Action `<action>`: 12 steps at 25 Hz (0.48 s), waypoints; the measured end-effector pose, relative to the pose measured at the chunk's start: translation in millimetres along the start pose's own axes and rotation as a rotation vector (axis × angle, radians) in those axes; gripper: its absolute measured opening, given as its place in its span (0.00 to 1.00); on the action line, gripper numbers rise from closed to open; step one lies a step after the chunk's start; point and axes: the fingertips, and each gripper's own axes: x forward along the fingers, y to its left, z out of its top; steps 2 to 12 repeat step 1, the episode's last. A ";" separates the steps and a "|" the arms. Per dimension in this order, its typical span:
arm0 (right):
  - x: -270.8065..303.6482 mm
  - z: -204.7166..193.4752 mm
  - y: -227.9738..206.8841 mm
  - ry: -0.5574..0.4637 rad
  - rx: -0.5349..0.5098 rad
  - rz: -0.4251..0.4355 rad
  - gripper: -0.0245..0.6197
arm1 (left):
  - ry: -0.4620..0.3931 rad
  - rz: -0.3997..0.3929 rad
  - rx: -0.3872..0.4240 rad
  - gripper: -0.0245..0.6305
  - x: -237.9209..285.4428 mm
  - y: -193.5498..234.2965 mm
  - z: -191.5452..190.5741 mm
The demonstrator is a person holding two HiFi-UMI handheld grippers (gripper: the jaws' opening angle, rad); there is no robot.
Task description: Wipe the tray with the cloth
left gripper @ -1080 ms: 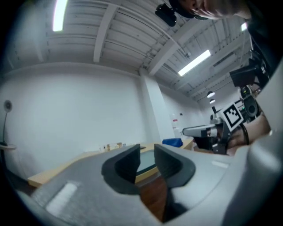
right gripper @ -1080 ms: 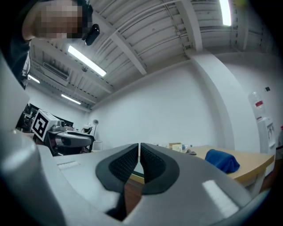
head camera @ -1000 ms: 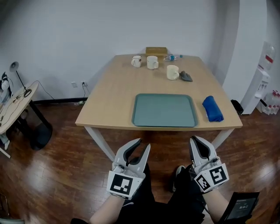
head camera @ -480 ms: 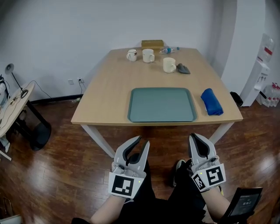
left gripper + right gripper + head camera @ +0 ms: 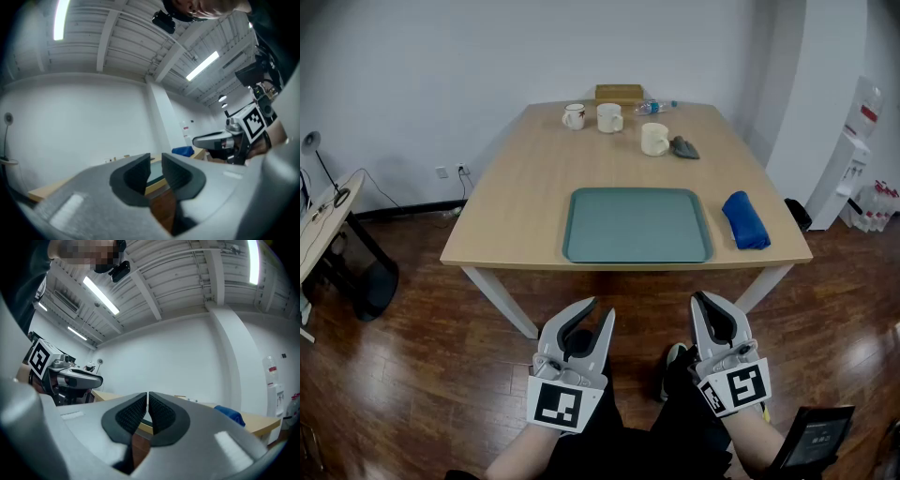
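A teal tray [image 5: 637,225] lies empty on the wooden table [image 5: 520,202], near its front edge. Just right of it rests a folded blue cloth [image 5: 744,220], also seen in the left gripper view [image 5: 183,151] and the right gripper view [image 5: 230,414]. Both grippers hover over the floor in front of the table, well short of it. My left gripper [image 5: 599,308] is open; its jaws have just been closing, with a small gap and nothing between them [image 5: 156,159]. The right gripper [image 5: 701,298] is shut and empty [image 5: 147,397].
Three mugs [image 5: 608,118], a water bottle [image 5: 654,107], a box [image 5: 619,93] and a small grey thing [image 5: 682,147] stand at the table's far end. A side table [image 5: 323,225] is at the left, a water dispenser [image 5: 851,159] at the right.
The table and tray sit lower and further left in the head view, as the camera has shifted. The left gripper's jaws stand closer together. The right gripper stays shut.
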 end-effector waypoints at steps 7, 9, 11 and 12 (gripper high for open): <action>-0.4 0.9 -0.1 -0.002 -0.006 0.000 0.07 | 0.000 -0.001 -0.001 0.15 0.0 -0.5 -0.2; -0.4 0.9 -0.1 -0.002 -0.006 0.000 0.07 | 0.000 -0.001 -0.001 0.15 0.0 -0.5 -0.2; -0.4 0.9 -0.1 -0.002 -0.006 0.000 0.07 | 0.000 -0.001 -0.001 0.15 0.0 -0.5 -0.2; -0.4 0.9 -0.1 -0.002 -0.006 0.000 0.07 | 0.000 -0.001 -0.001 0.15 0.0 -0.5 -0.2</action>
